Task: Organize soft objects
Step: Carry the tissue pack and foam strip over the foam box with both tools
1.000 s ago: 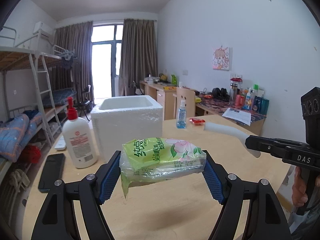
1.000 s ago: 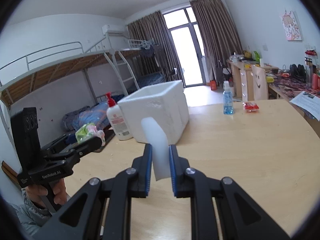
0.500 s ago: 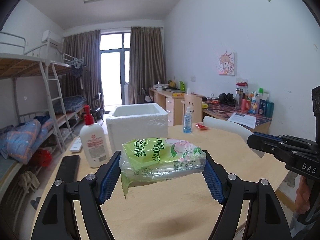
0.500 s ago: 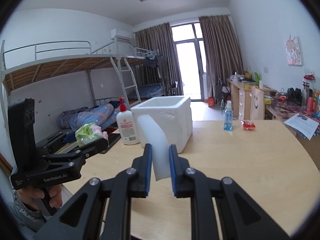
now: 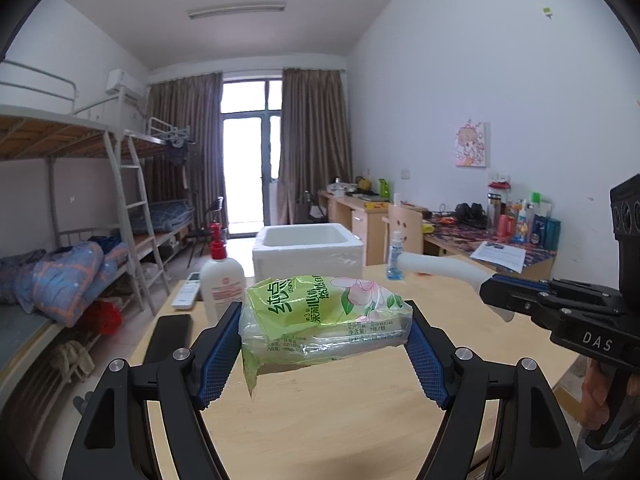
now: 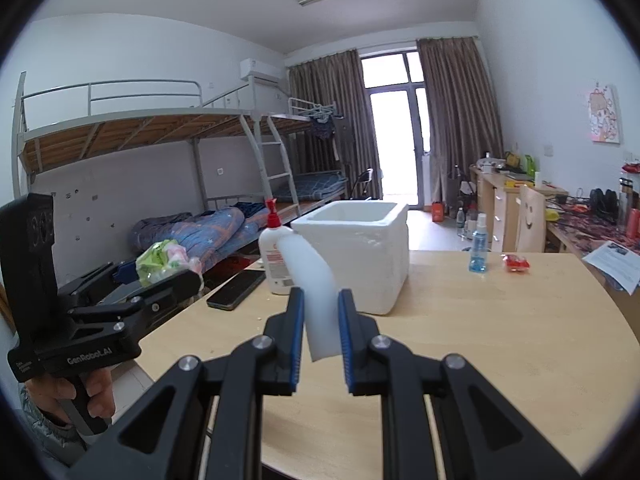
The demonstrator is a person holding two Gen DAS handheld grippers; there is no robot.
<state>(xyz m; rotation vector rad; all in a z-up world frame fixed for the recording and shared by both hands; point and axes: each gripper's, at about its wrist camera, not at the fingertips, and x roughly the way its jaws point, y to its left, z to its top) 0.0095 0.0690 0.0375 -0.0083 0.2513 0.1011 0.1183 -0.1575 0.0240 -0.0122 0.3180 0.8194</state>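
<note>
My left gripper (image 5: 324,322) is shut on a green tissue pack (image 5: 320,314), held in the air above the near part of the wooden table (image 5: 340,412). In the right wrist view the same pack (image 6: 162,260) shows at the left, in that gripper (image 6: 168,276). My right gripper (image 6: 320,334) is shut on a bent white foam strip (image 6: 314,292), also raised over the table. From the left wrist view the strip (image 5: 440,270) sticks out leftward from the right gripper (image 5: 496,294). An open white foam box (image 5: 306,256) (image 6: 360,252) stands beyond both grippers.
A white pump bottle (image 5: 220,280) (image 6: 274,258) stands left of the box, a black phone (image 6: 236,290) (image 5: 168,338) near the table's left edge. A blue spray bottle (image 6: 478,246) and a red packet (image 6: 516,262) lie to the right. Bunk beds (image 6: 160,184) line the left wall.
Both grippers have drawn back from the box and risen a little with their loads. The box and bottle look smaller and farther. Neither grip has changed.
</note>
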